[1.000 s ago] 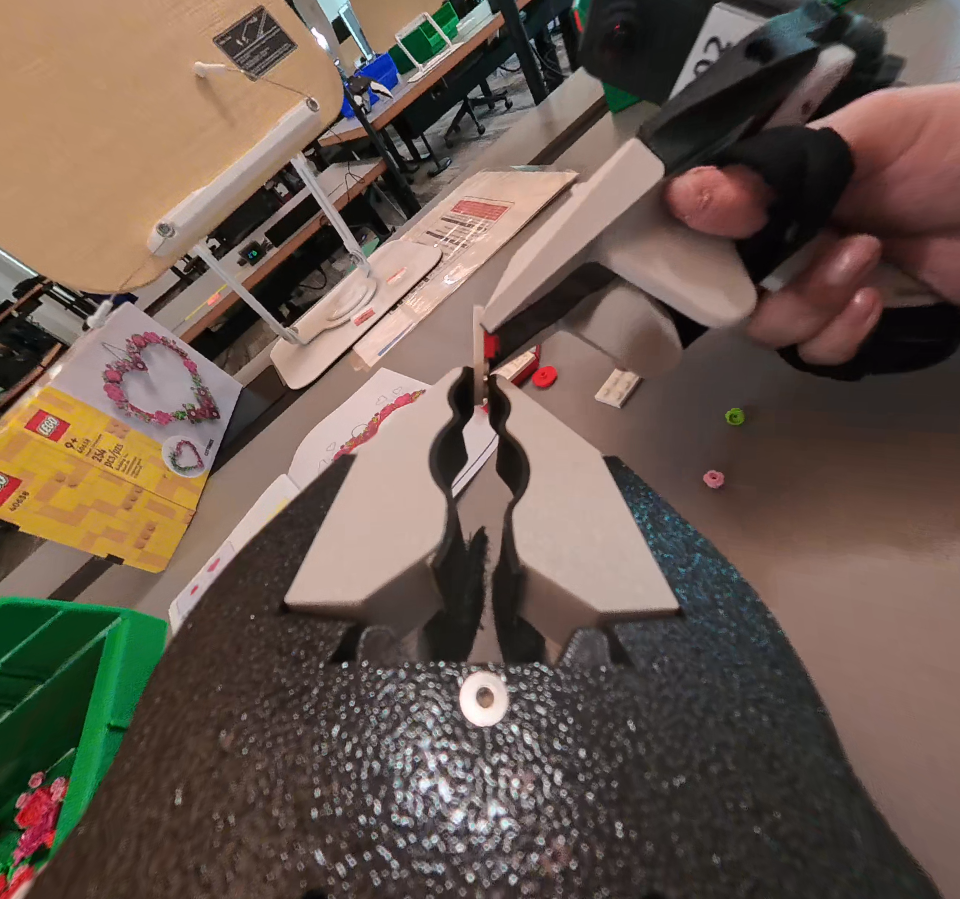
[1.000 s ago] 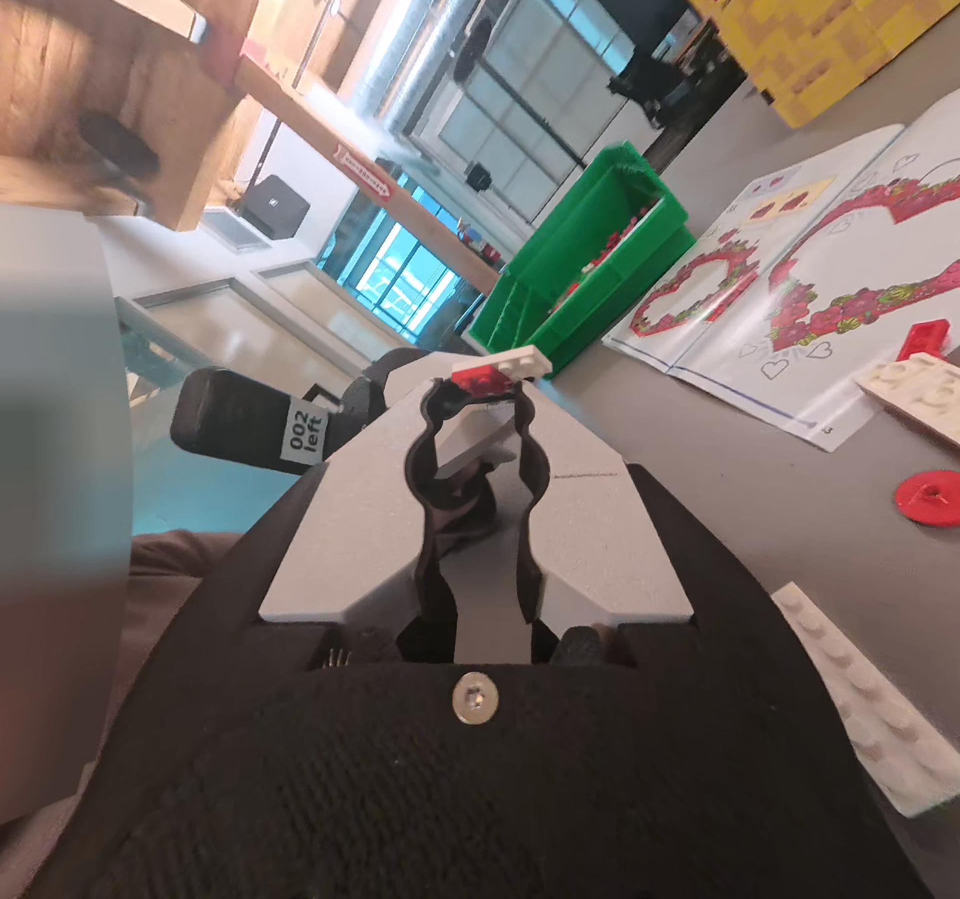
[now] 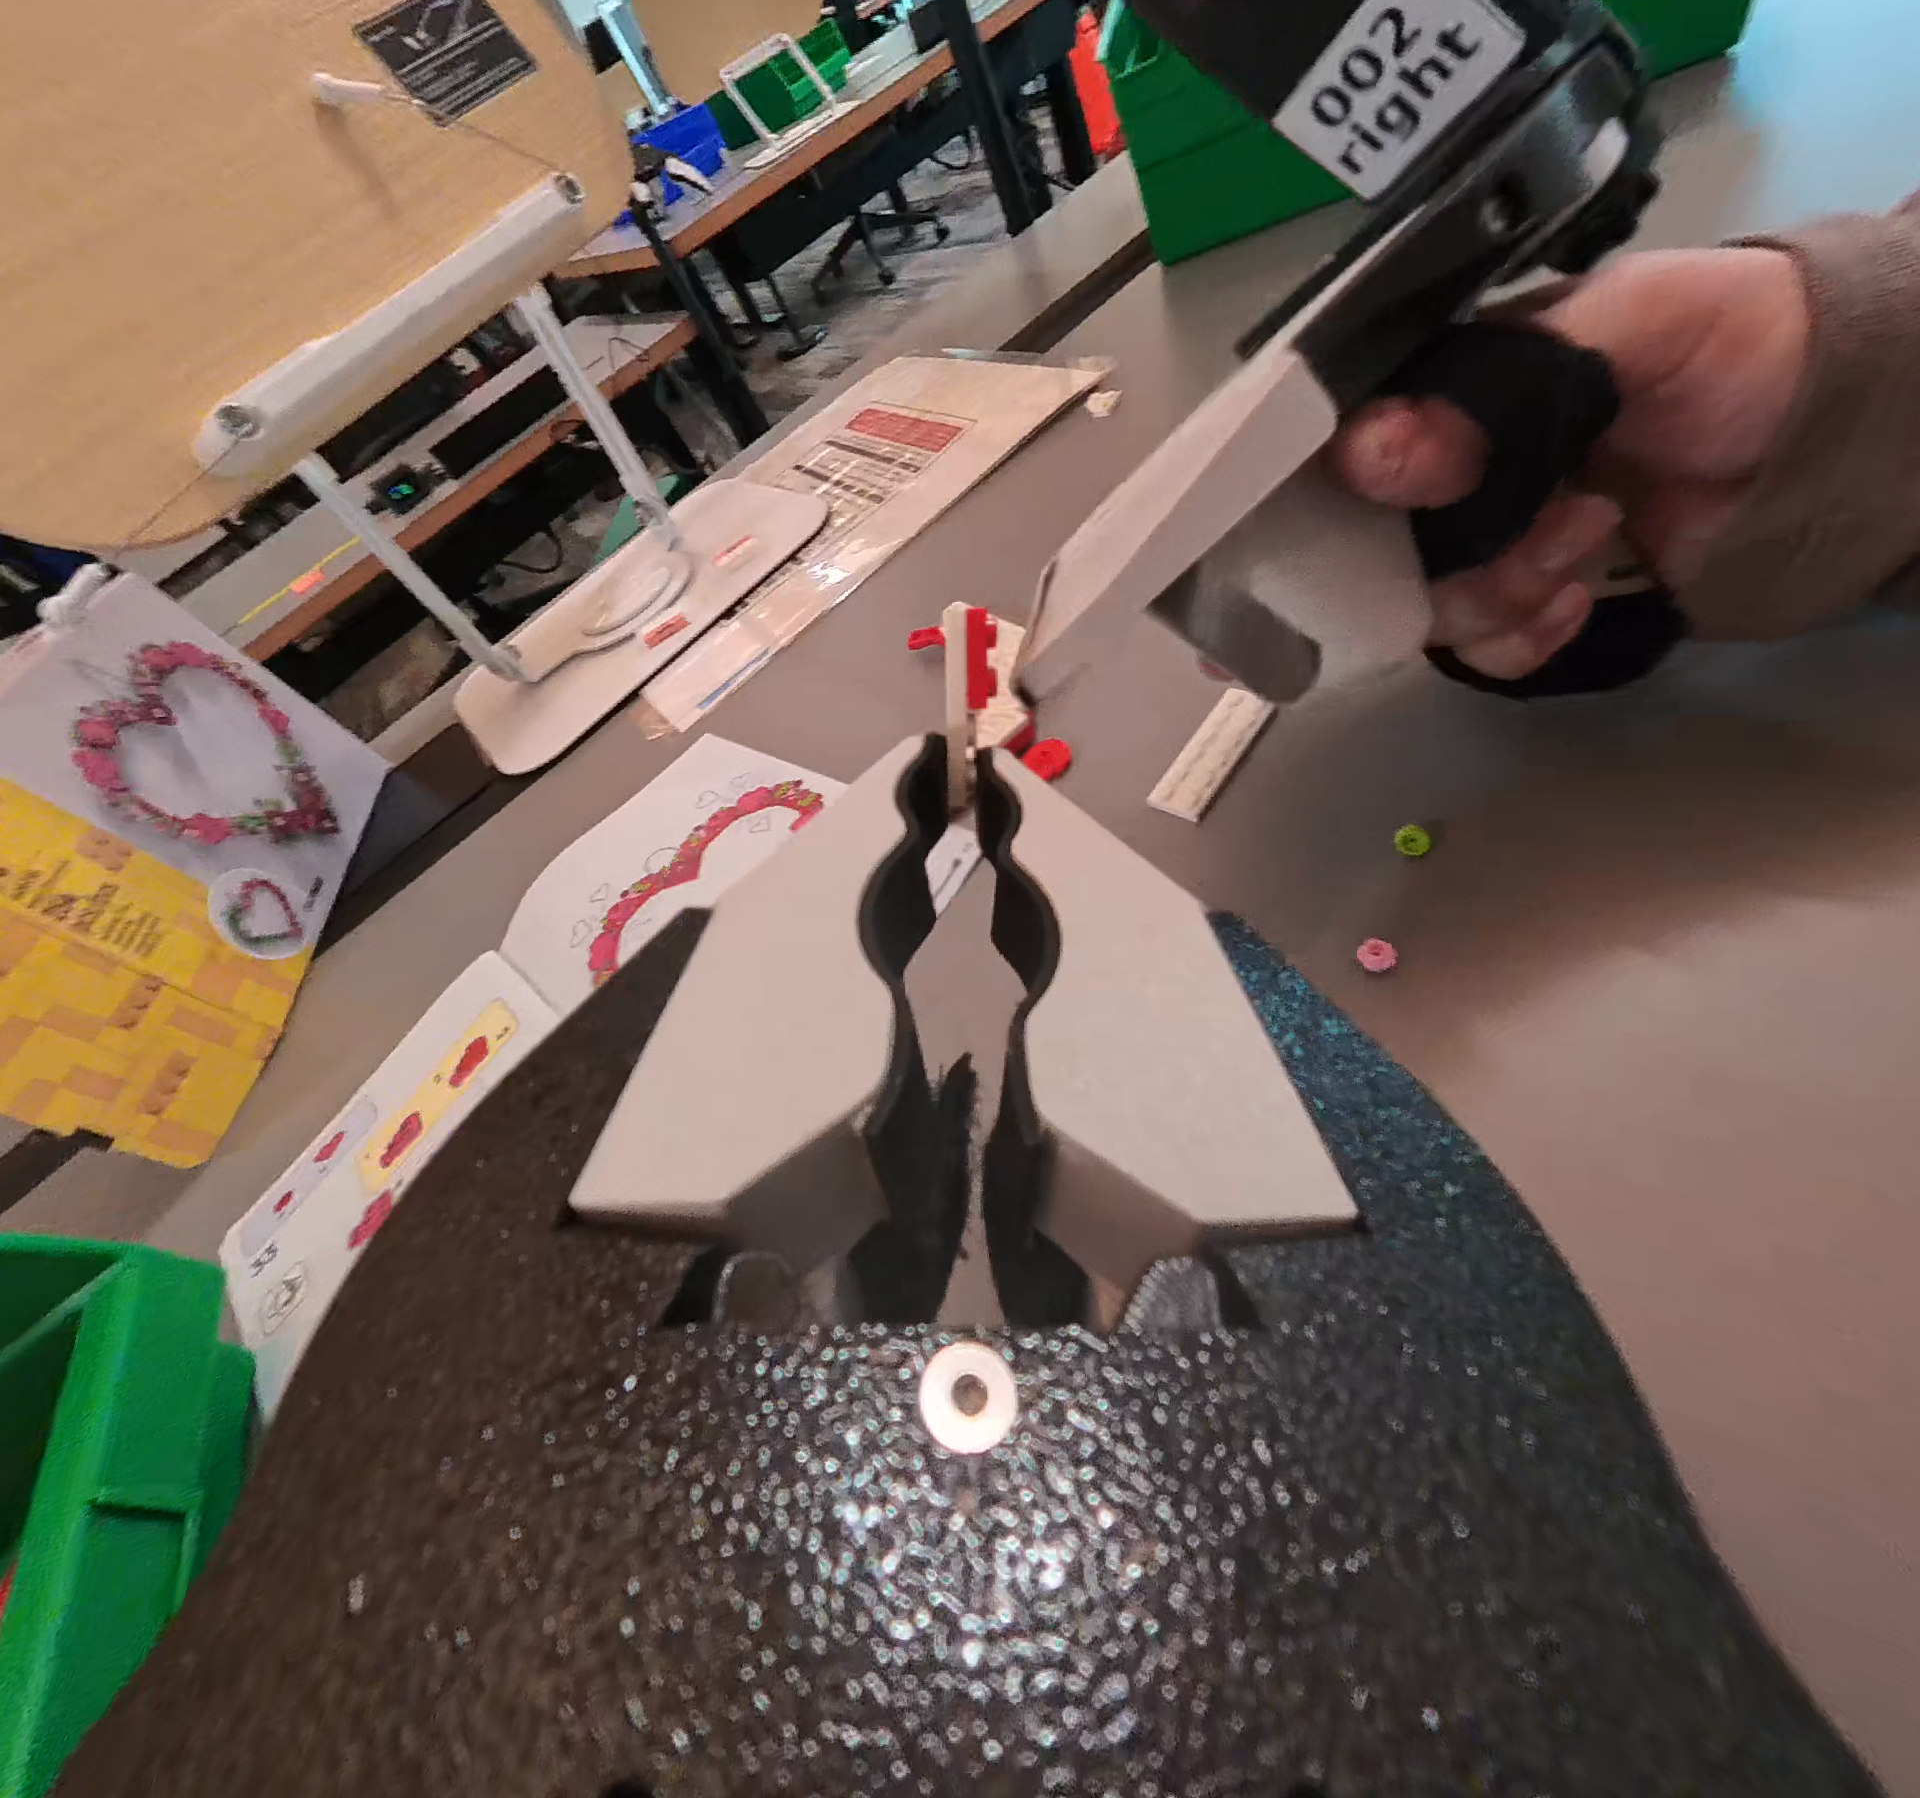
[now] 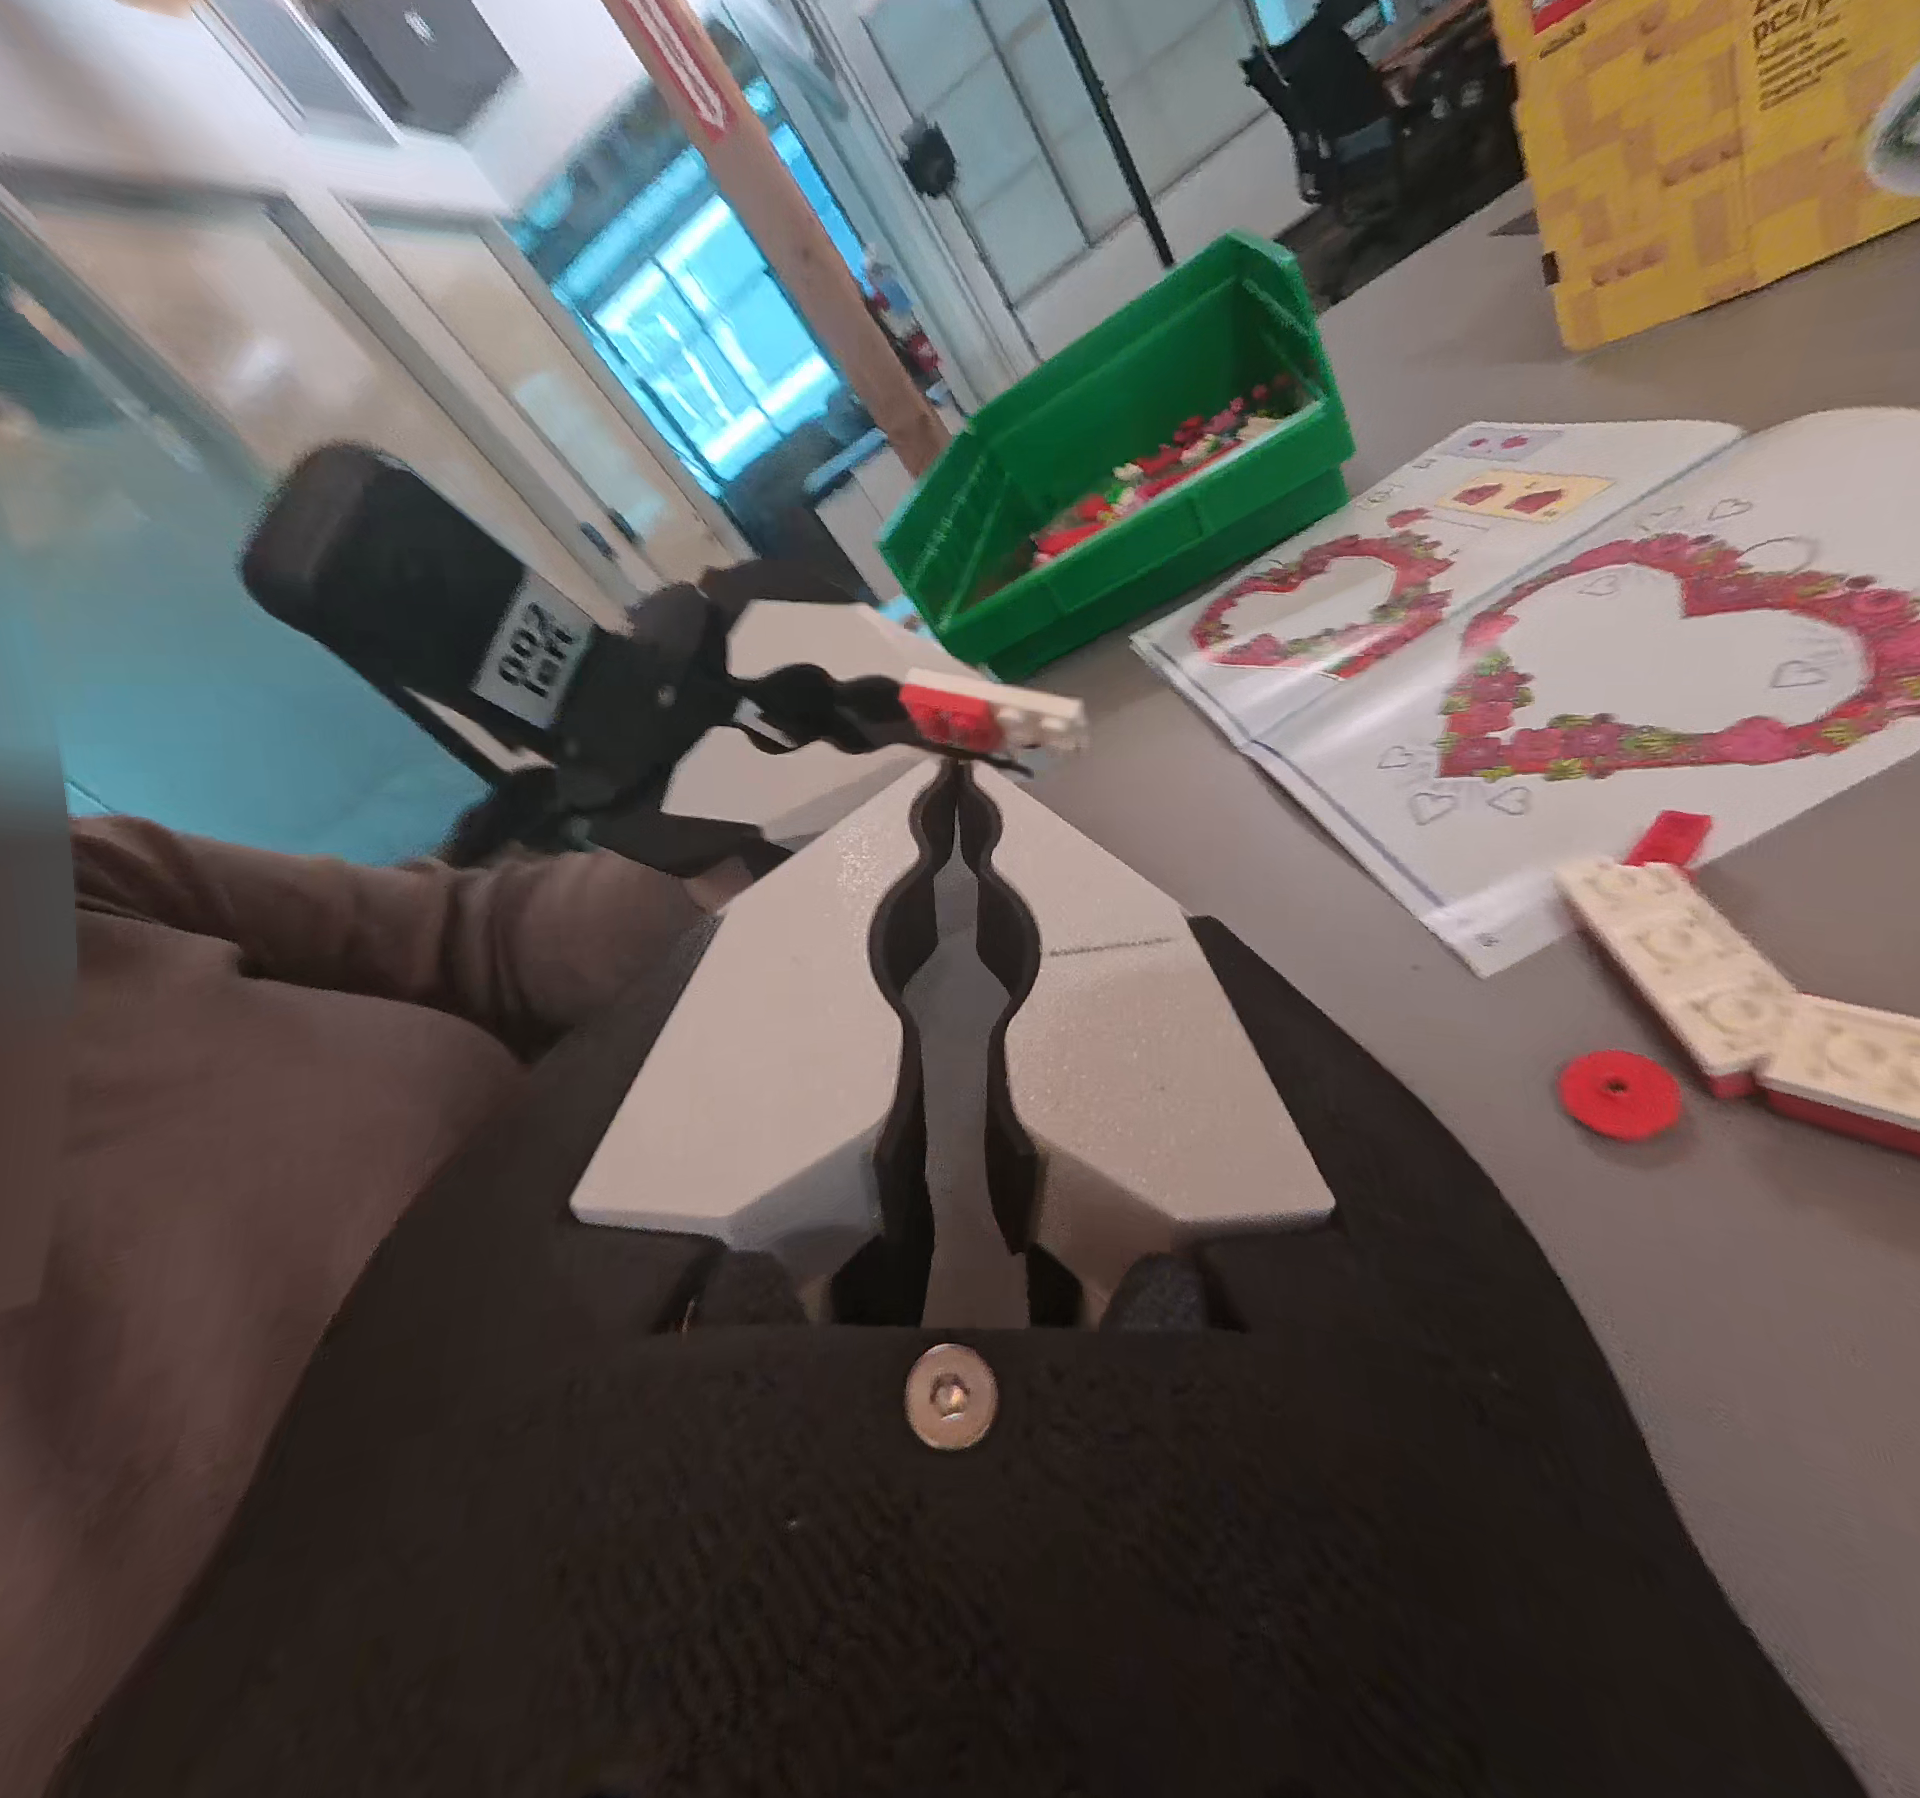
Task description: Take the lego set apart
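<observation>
Between the tips of the left gripper (image 3: 961,761), in the left wrist view, a small lego piece (image 3: 966,673) stands on edge above the grey table (image 3: 1558,1073): a thin white plate with a red plate stuck to its right face. The jaws are pressed on its lower end. The right gripper (image 3: 1029,678), in a person's hand (image 3: 1662,460), has its tip just beside the piece; whether they touch is unclear. A white strip (image 3: 1210,756), a red round piece (image 3: 1047,756) and two tiny flower studs (image 3: 1392,901) lie on the table. From the right wrist view, the right gripper's (image 4: 961,803) jaws are together with nothing clearly between them. The piece (image 4: 997,714) juts sideways from the left gripper (image 4: 904,704), just past those tips. An open booklet (image 4: 1558,668), a green bin (image 4: 1143,460) and a white plate assembly (image 4: 1714,979) sit to the right.
</observation>
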A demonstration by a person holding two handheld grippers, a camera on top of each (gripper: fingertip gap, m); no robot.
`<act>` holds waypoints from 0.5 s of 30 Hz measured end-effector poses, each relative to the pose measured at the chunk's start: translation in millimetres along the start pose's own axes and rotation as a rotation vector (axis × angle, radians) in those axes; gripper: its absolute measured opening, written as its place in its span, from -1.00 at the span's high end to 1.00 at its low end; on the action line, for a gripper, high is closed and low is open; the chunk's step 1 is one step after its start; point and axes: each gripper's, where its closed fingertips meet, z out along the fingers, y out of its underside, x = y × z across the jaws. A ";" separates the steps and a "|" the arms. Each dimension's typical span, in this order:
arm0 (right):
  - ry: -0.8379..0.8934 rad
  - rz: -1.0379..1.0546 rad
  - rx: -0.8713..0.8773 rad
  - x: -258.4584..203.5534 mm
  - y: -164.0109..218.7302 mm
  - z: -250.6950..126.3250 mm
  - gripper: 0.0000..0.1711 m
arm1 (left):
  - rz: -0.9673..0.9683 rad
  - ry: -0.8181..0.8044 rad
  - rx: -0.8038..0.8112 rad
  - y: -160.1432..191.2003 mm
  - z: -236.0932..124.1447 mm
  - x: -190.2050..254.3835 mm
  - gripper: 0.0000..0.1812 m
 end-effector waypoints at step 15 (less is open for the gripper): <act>-0.002 0.310 0.461 4.5 -29.2 1.7 0.59 | -0.030 -0.077 0.000 -14.2 8.3 0.3 0.97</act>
